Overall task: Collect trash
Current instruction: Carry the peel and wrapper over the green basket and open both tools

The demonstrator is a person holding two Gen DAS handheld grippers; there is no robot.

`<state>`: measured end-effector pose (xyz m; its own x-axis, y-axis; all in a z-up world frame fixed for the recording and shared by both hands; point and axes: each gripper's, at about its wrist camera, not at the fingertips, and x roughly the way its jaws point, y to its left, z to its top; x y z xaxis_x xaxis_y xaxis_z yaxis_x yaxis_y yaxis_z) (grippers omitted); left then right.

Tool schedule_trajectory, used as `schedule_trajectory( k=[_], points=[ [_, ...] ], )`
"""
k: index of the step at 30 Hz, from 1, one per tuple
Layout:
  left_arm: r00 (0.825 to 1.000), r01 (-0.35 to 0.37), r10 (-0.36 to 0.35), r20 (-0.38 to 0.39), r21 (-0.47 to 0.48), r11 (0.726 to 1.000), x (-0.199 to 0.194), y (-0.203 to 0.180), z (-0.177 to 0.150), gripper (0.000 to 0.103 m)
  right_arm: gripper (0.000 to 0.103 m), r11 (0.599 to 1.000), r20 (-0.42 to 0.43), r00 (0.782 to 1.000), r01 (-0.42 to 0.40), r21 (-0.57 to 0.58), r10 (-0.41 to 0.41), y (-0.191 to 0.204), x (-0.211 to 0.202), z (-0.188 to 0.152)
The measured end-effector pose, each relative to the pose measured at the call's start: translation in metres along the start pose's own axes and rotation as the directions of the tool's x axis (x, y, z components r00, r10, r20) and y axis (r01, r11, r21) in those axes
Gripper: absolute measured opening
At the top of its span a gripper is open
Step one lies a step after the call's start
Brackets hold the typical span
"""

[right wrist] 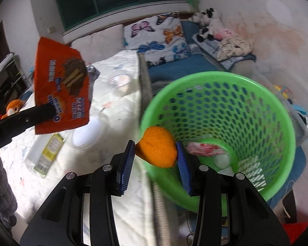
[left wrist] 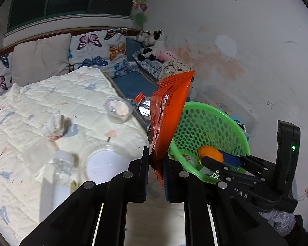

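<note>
Both tongs are loaded and stand at the green basket (right wrist: pixel 225 94), which fills the right half of the right wrist view.

The left gripper (left wrist: pixel 156 153) is pinched fully shut on the lower corner of an orange snack wrapper (left wrist: pixel 168 112). The wrapper stands on end at centre frame, its long axis running from the jaws up and slightly right, its serrated top edge uppermost and leaning toward the basket rim. In the right wrist view it shows its printed face at upper left.

The right gripper (right wrist: pixel 156 149) is closed on an orange peel (right wrist: pixel 157 146), which keeps the pads a peel's width apart. The peel is a rounded lump with no clear long axis. It sits at the near left rim of the basket, partly over the opening.

Judgement: the step in hand is the drop. Each piece should be carried fully over the opening before the jaws part, as the peel at the rim may fall outside. The wrapper is light and may flutter, so it is better released low and inside the wall.

Remaining on the quilt (left wrist: pixel 30 102): a crumpled tissue (left wrist: pixel 54 126), a small cup (left wrist: pixel 118 109), a clear lid (left wrist: pixel 104 162) and a plastic bottle (left wrist: pixel 61 168).
</note>
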<state>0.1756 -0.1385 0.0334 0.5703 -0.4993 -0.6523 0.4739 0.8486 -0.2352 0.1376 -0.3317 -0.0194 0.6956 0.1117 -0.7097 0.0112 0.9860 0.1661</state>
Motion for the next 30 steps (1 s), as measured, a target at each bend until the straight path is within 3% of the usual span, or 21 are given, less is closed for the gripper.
schedule_trajectory(
  k=[13,30],
  points=[
    [0.999,0.027,-0.026,-0.032,0.039,0.999,0.024,-0.028,0.005,0.012,0.042,0.996,-0.017,0.997,0.082,0.027,-0.081,-0.037,0.01,-0.004],
    [0.995,0.074,-0.068,-0.073,0.08,0.994,0.052,-0.057,0.008,0.012,0.044,0.992,-0.043,0.993,0.113,0.06,-0.111,-0.061,0.015,-0.01]
  ],
)
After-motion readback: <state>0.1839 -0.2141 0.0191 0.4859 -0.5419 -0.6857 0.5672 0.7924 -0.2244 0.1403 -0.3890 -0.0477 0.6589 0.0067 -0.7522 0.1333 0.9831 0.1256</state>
